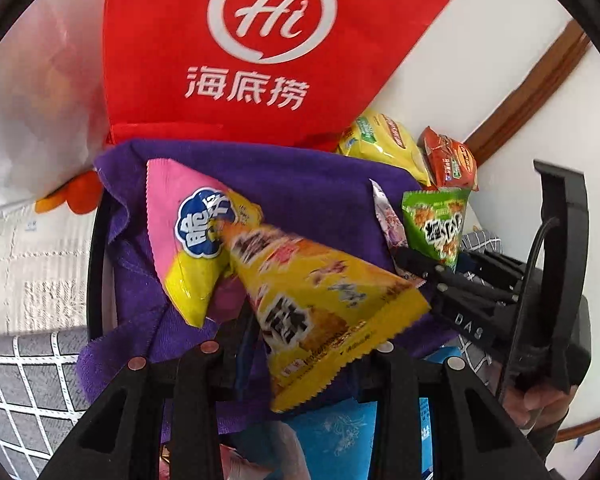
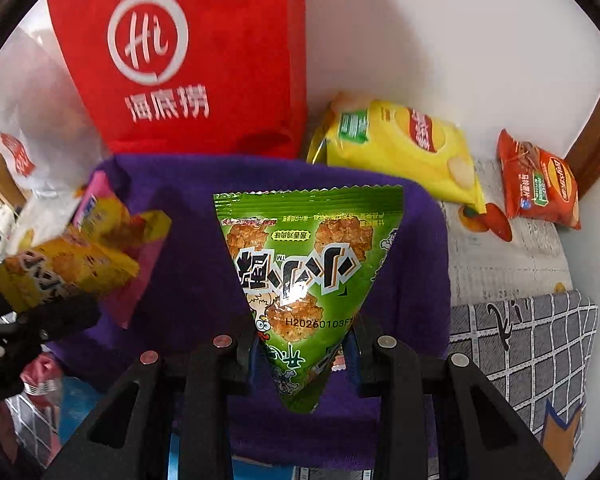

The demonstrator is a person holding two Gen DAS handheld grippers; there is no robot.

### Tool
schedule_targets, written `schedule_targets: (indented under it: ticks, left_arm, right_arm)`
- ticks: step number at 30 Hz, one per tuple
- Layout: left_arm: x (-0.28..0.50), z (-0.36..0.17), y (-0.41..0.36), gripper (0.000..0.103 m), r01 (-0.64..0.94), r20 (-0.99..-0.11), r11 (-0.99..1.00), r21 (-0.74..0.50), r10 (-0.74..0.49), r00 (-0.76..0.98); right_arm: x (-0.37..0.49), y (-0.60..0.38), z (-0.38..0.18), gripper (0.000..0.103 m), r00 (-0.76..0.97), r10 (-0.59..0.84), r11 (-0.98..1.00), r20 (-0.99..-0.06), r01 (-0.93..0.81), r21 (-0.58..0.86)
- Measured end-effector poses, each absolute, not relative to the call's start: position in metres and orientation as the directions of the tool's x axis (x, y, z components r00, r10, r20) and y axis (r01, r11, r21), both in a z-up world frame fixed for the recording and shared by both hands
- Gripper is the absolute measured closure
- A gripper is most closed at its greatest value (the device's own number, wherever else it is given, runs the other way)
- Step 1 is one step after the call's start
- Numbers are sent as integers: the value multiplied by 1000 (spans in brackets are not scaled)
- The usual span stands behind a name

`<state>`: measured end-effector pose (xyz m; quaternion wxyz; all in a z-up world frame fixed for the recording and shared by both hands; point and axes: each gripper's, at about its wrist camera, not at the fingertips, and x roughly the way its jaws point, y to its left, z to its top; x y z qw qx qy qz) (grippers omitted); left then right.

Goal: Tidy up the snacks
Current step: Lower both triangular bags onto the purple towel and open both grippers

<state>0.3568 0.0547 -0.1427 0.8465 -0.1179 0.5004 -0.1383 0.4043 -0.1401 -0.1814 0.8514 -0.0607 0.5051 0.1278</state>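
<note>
Left claw (image 1: 300, 354) is clenched on the yellow snack packet (image 1: 300, 292), which juts forward and up from between its fingers over the purple towel (image 1: 300, 192). Right claw (image 2: 304, 344) grips the green snack packet (image 2: 306, 256) by its narrow lower corner, the wide sealed edge fanning out ahead of it. Beyond both claws stands the red bag (image 2: 188, 60); off to the right claw's far right lie a yellow chip bag (image 2: 400, 148) and an orange chip bag (image 2: 540, 184).
</note>
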Motion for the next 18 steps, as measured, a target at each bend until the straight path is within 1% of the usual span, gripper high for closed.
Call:
schedule_targets:
  ticks: [5, 13, 16, 18]
  left_arm:
    - [362, -147, 58, 71, 92, -822, 941, -327, -331, 464]
    - [363, -144, 57, 71, 107, -814, 937, -333, -342, 469]
    - [364, -143, 56, 70, 111, -813, 935, -337, -348, 467]
    - [363, -140, 56, 68, 121, -810, 935, -333, -350, 471]
  right_arm:
    - [405, -133, -191, 70, 421, 146, 952, -895, -305, 12]
    - [405, -127, -196, 70, 415, 128, 950, -901, -311, -8]
    - [405, -125, -194, 65, 402, 141, 945, -905, -326, 2]
    - [404, -124, -192, 51, 404, 141, 943, -904, -334, -2]
